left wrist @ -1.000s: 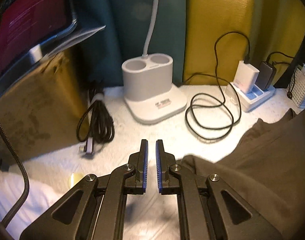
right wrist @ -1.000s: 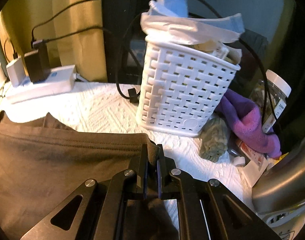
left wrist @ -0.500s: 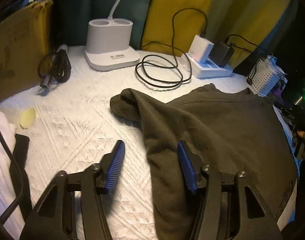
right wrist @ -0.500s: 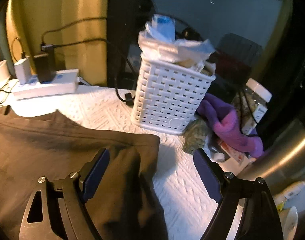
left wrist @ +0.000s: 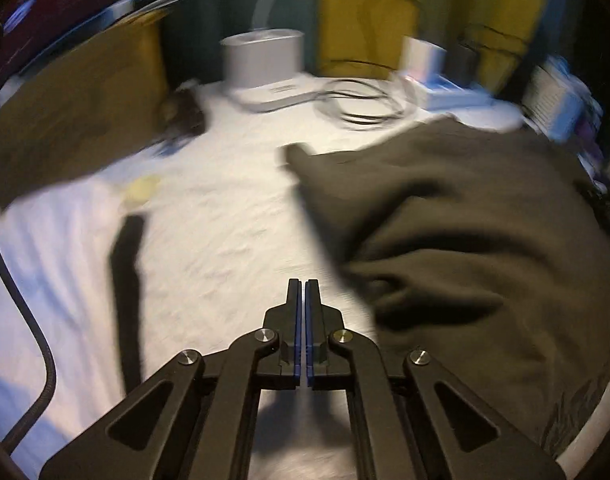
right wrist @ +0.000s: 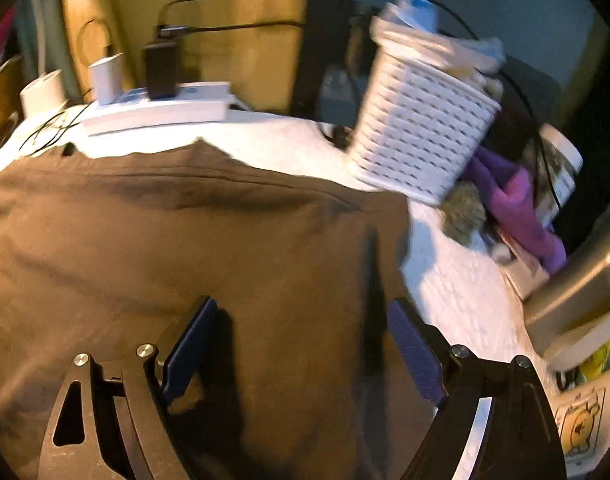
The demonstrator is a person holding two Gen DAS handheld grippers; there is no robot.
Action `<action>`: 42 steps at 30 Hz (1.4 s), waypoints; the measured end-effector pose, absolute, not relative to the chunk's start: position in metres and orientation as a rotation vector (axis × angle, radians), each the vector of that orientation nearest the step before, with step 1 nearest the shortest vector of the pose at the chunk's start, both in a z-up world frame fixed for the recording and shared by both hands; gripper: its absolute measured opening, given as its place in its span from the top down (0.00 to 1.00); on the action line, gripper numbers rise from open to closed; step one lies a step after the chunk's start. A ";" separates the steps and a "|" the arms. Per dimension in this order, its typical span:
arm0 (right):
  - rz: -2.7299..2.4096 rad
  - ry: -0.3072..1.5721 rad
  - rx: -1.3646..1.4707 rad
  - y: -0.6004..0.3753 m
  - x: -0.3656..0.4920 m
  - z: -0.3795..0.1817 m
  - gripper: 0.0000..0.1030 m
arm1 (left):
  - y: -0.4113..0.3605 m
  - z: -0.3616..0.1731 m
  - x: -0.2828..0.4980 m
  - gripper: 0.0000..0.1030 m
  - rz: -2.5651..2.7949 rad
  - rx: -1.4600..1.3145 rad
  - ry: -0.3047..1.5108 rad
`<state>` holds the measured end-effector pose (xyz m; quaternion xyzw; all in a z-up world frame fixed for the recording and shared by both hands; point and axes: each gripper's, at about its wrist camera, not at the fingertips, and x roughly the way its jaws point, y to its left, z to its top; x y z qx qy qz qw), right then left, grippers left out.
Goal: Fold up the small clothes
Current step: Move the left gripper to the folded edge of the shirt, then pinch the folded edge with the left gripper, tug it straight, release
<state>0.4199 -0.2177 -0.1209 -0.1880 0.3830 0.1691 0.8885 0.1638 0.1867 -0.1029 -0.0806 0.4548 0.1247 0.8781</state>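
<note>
A dark olive-brown garment (left wrist: 457, 240) lies rumpled on the white textured cloth (left wrist: 225, 220), filling the right half of the left wrist view. My left gripper (left wrist: 301, 284) is shut and empty, over the white cloth just left of the garment's edge. In the right wrist view the garment (right wrist: 185, 240) lies spread flat. My right gripper (right wrist: 301, 312) is wide open above its right part, holding nothing.
A white lamp base (left wrist: 265, 68), coiled black cable (left wrist: 365, 104) and power strip with chargers (right wrist: 157, 108) line the back. A white woven basket (right wrist: 421, 128), purple cloth (right wrist: 517, 208) and jar (right wrist: 561, 176) stand at the right. A black strap (left wrist: 125, 272) lies at the left.
My left gripper has shut and shifted left off the garment, whose left side is now bunched. My right gripper stays open and has pulled back over the garment. Both views are motion-blurred.
</note>
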 end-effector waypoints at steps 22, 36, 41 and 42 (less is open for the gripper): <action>0.312 0.760 -0.332 -0.274 0.343 -0.097 0.14 | 0.115 -0.102 0.072 0.44 0.037 -0.278 0.927; 0.325 0.728 -0.264 -0.290 0.272 -0.092 0.14 | 0.080 -0.112 0.040 0.45 0.000 -0.128 0.873; 0.337 0.718 -0.254 -0.297 0.257 -0.089 0.14 | 0.081 -0.109 0.038 0.88 0.015 -0.152 0.879; 0.335 0.717 -0.252 -0.299 0.256 -0.089 0.14 | 0.080 -0.106 0.036 0.89 0.017 -0.146 0.876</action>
